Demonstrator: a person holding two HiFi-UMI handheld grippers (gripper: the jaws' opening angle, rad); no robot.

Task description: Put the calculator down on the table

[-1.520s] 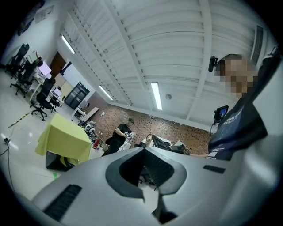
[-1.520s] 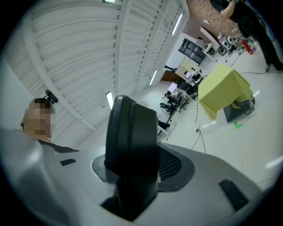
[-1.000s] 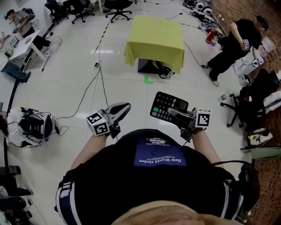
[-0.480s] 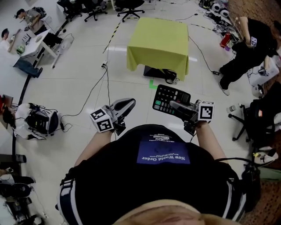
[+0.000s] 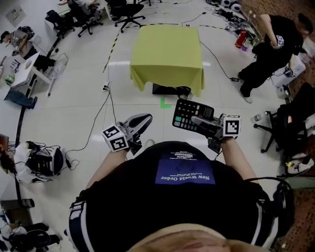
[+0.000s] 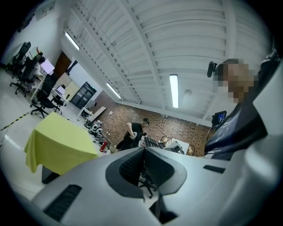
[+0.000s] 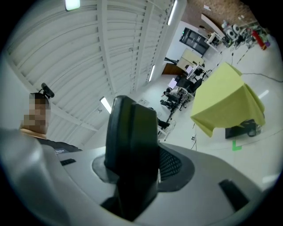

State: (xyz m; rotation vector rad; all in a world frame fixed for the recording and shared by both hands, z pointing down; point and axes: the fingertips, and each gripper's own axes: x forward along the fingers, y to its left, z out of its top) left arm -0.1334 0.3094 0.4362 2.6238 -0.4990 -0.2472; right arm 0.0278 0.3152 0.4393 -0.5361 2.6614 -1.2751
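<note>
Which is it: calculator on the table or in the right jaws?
In the jaws. The right gripper grips the calculator over the floor, short of the yellow-draped table.

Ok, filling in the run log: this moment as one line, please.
left gripper: shut, empty | right gripper: shut on calculator | table: yellow cloth, ahead across floor

This is a large open lab or workshop hall. It has a glossy white tiled floor [image 5: 74, 98] crossed by loose black cables [image 5: 111, 106], with black wheeled office chairs [image 5: 125, 10] and white desks [image 5: 22, 61] round the edges. One table [image 5: 167, 51] is draped in yellow-green cloth. There is a red brick wall [image 6: 177, 128] and a ribbed white ceiling [image 6: 177, 39] with strip lights [image 6: 173, 90].
</note>
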